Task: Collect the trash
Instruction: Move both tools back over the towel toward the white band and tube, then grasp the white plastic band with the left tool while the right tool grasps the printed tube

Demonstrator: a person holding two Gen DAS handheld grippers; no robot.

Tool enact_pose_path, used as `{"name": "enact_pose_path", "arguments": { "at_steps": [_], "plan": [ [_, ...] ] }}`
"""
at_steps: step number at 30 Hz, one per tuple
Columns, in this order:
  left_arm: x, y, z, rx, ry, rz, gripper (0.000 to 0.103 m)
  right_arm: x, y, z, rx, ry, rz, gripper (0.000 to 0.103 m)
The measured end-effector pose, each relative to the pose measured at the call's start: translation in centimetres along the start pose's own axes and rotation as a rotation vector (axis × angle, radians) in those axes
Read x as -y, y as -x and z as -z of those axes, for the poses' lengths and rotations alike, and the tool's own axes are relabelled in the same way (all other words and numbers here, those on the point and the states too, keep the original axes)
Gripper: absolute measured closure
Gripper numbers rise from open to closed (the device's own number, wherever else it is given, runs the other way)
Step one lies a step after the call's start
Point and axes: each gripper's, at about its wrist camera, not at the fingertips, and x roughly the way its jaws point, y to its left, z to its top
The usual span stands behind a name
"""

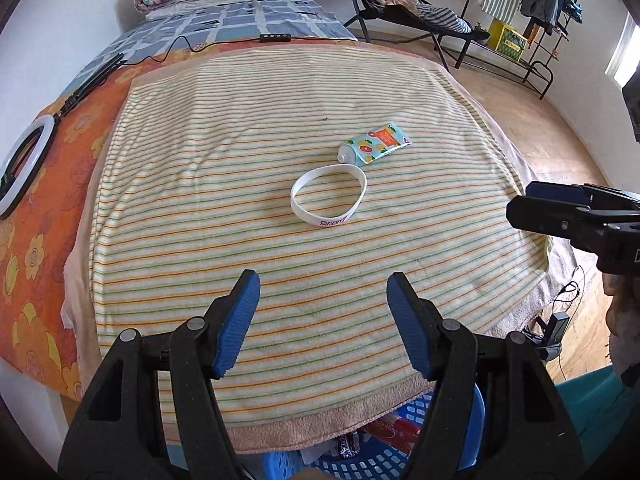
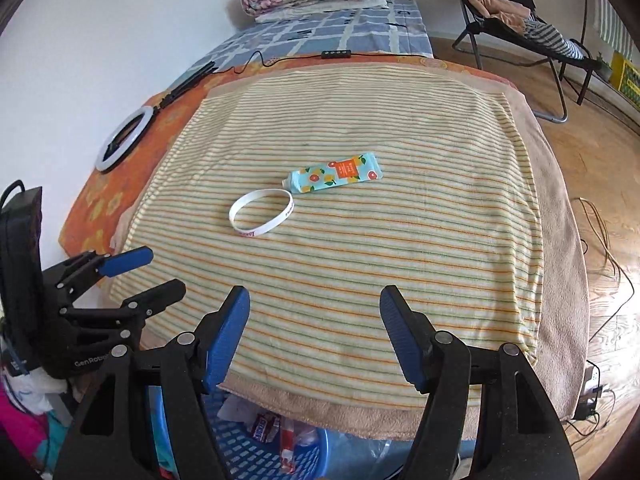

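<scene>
Both claws spread, nothing between the pads: left claw (image 1: 320, 324) and right claw (image 2: 314, 336) hang over the near edge of the striped towel (image 1: 280, 120) on the bed. In the left view the right claw sits at 3 o'clock, also empty. Below me at 6 o'clock is the blue basket (image 2: 256, 452), wrappers already in it.

Outward, at 12 o'clock from either claw: white wristband (image 1: 328, 194) lying flat, and just past it, at its 1 o'clock, the fruit-print tube (image 1: 376, 144), cap end touching or nearly touching the band; I can't tell which.

Risks, my call: the tube looks like the trash, the band may not be. With them this close, a claw closing on the tube's cap could snag the band too. The soft towel may bunch into the pads on a low pinch. The flat tube could slip if pinched at its thin end.
</scene>
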Motion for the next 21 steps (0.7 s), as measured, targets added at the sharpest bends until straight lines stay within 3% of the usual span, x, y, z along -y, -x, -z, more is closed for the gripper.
{"name": "enact_pose_path", "arguments": {
  "at_steps": [8, 9, 11, 15, 17, 21],
  "plan": [
    [-1.1, -3.0, -3.1, 0.003, 0.014, -0.020, 0.035, 2.2, -3.7, -3.9, -0.025, -0.227, -0.106, 0.036],
    [-1.3, -3.5, -3.5, -0.004, 0.026, -0.011, 0.037, 2.4, -4.2, -4.2, -0.025, -0.244, -0.109, 0.036],
    [-1.9, -4.6, -4.0, -0.024, 0.049, 0.004, 0.051, 2.9, -5.1, -4.9, -0.027, -0.275, -0.118, 0.036],
    [-2.3, -6.6, -4.7, -0.056, 0.060, 0.018, 0.056, 3.5, -7.0, -5.8, -0.043, -0.337, -0.140, 0.036],
    [-2.3, -7.5, -5.0, -0.073, 0.063, 0.026, 0.066, 3.7, -8.1, -6.1, -0.060, -0.366, -0.139, 0.036],
    [-2.5, -9.0, -5.1, -0.091, 0.067, 0.027, 0.066, 4.2, -10.2, -6.5, -0.090, -0.435, -0.136, 0.036]
  ]
}}
